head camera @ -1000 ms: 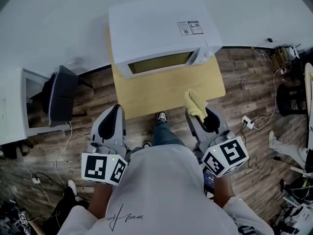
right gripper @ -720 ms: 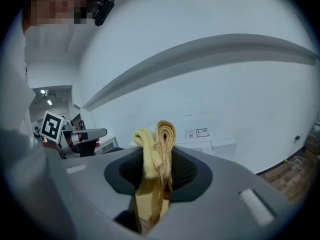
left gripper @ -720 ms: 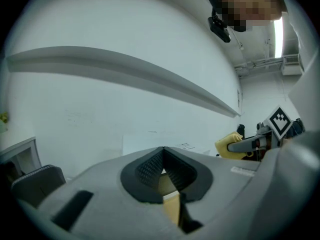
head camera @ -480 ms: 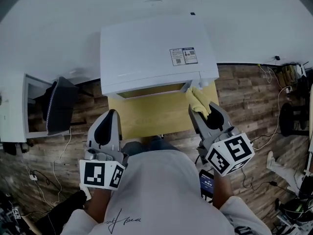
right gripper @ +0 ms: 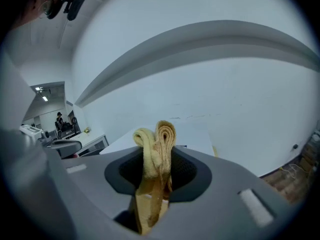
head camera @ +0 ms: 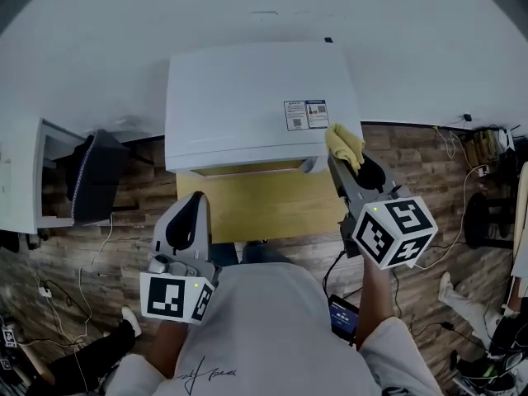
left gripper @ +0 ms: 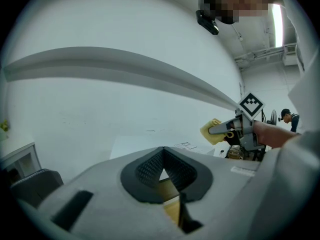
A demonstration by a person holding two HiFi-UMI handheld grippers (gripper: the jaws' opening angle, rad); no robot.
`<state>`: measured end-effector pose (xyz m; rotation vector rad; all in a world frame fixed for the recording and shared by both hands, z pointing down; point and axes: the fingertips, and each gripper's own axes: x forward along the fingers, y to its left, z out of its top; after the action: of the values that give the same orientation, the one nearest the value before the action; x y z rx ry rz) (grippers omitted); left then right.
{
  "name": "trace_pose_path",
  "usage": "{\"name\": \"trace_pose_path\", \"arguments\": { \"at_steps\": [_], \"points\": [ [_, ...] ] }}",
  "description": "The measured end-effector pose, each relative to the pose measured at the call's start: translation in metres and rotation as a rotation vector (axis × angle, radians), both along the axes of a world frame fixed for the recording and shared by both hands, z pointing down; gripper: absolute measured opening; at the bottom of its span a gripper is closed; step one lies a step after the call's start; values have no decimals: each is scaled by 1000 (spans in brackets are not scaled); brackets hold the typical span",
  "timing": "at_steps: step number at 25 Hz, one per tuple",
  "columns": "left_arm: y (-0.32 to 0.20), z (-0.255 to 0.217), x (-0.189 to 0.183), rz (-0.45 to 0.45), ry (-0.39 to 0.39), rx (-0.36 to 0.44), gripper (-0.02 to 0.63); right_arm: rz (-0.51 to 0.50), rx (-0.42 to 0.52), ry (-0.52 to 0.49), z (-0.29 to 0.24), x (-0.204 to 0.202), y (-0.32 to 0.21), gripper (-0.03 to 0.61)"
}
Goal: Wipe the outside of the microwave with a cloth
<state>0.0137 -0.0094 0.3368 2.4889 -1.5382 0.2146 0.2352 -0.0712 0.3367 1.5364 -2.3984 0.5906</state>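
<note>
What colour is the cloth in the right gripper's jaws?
Yellow. The folded cloth shows best in the right gripper view, clamped in the right gripper.

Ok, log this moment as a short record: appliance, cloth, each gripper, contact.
appliance: white microwave on a yellow table
cloth: yellow cloth, bunched, at the microwave's top front right corner
right gripper: shut on the cloth
left gripper: shut, nothing in it, low by the table's near left corner, apart from the microwave
contact: cannot tell whether the cloth touches the microwave
</note>
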Motion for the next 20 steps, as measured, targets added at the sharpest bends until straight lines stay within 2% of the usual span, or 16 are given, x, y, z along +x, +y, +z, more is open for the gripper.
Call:
{"name": "trace_pose_path", "arguments": {
  "at_steps": [11, 20],
  "points": [
    [-19, 2, -9, 28, -10, 9, -11, 45, -40, 75, -8, 16, -85, 123],
    [-38, -1, -17, 85, -12, -1, -9, 97, -131, 133, 7, 34, -155, 123]
  ]
}}
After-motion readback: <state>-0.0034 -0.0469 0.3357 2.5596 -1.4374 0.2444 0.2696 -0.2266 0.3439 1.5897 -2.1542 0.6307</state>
